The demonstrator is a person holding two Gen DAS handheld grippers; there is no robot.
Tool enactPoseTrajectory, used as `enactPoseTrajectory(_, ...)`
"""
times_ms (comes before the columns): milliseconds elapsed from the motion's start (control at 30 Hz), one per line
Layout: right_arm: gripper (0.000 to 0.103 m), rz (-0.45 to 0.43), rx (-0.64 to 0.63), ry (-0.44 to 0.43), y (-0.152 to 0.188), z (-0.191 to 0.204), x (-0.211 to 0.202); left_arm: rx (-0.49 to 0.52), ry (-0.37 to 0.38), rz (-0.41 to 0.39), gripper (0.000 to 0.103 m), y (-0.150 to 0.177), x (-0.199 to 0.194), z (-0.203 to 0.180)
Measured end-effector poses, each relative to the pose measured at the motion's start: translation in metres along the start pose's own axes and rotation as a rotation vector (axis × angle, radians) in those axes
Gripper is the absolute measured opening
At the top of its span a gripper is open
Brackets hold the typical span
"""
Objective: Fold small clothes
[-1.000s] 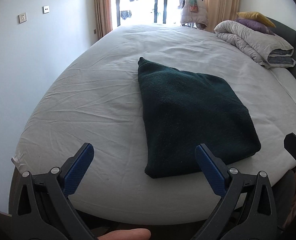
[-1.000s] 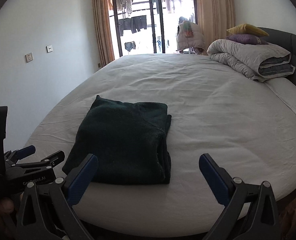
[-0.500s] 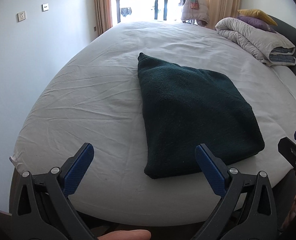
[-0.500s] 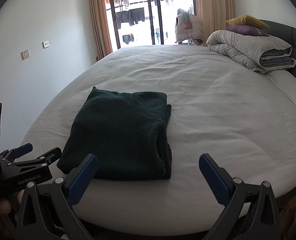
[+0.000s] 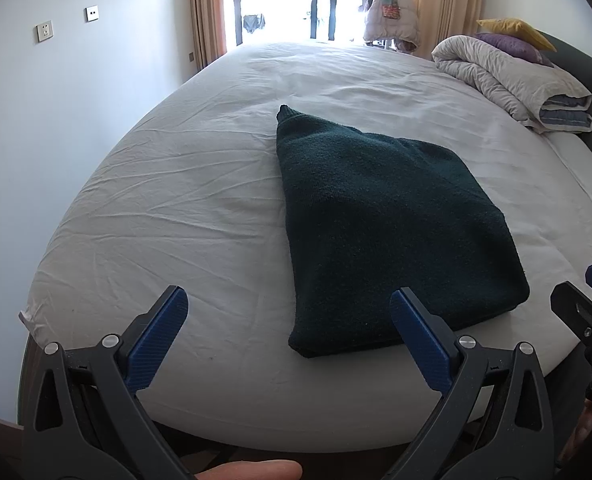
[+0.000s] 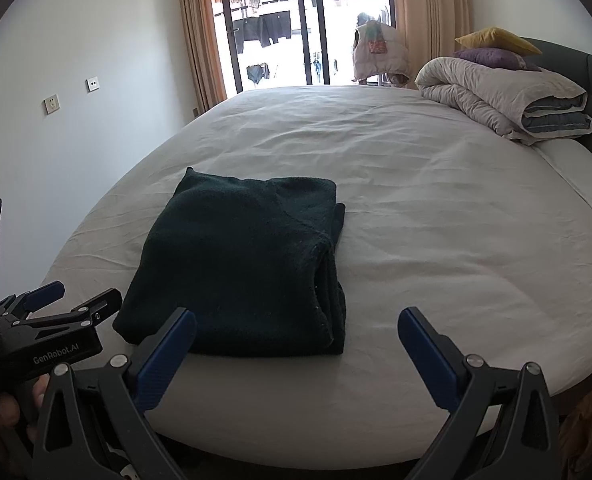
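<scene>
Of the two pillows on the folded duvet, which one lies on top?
The yellow pillow lies on top. The purple pillow is under it, resting directly on the folded grey duvet at the far right of the bed.

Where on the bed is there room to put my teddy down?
Bare sheet lies between the folded dark green sweater and the rolled duvet, and left of the sweater toward the wall. The headboard corner is crowded with duvet and pillows.
</scene>
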State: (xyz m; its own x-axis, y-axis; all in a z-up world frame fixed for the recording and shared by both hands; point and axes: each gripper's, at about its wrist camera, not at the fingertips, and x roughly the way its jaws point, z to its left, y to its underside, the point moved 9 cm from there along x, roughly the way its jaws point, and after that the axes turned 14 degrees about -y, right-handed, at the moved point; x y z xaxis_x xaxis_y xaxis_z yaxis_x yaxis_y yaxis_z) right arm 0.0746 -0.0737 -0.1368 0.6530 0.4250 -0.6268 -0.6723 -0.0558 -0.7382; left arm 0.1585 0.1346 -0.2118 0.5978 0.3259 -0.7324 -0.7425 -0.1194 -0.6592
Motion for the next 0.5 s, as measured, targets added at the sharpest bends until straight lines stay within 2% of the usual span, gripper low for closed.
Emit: enactPoseTrajectory(500,0.103,0.01,0.007,-0.004,0.0039,-0.0021,-0.0015,-0.004,-0.002,0.001,0.103,0.0009,-0.0004,0.0002)
